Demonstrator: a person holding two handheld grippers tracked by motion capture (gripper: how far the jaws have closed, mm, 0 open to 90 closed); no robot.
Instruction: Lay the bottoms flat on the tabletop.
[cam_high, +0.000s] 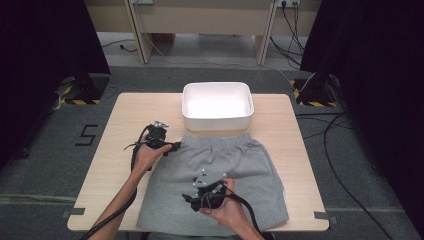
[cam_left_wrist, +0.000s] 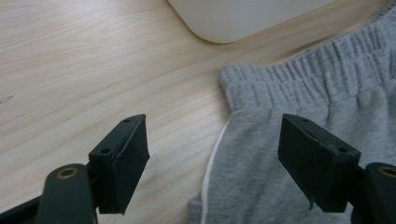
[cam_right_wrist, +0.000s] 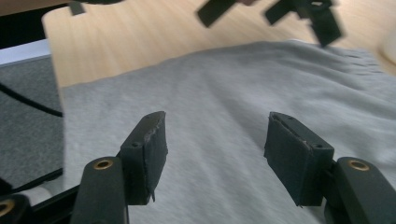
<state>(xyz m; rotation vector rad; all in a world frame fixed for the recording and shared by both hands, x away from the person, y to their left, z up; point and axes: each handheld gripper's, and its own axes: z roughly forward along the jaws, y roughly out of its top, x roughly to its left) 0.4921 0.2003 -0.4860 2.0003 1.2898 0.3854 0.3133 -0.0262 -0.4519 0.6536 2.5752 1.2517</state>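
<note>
left gripper: jaws wide, empty, at shorts waistband's left corner | right gripper: jaws apart, empty, over shorts' near-left part

Shorts hem overhangs table edge, partly hidden

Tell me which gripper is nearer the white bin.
Left. The left gripper sits at the shorts' waistband corner, just short of the bin; the right gripper hovers over the lower half of the shorts, farther away.

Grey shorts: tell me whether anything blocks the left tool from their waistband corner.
Nothing visible does. The left tool stands open just over the grey shorts, with only bare table beside that corner.
</note>
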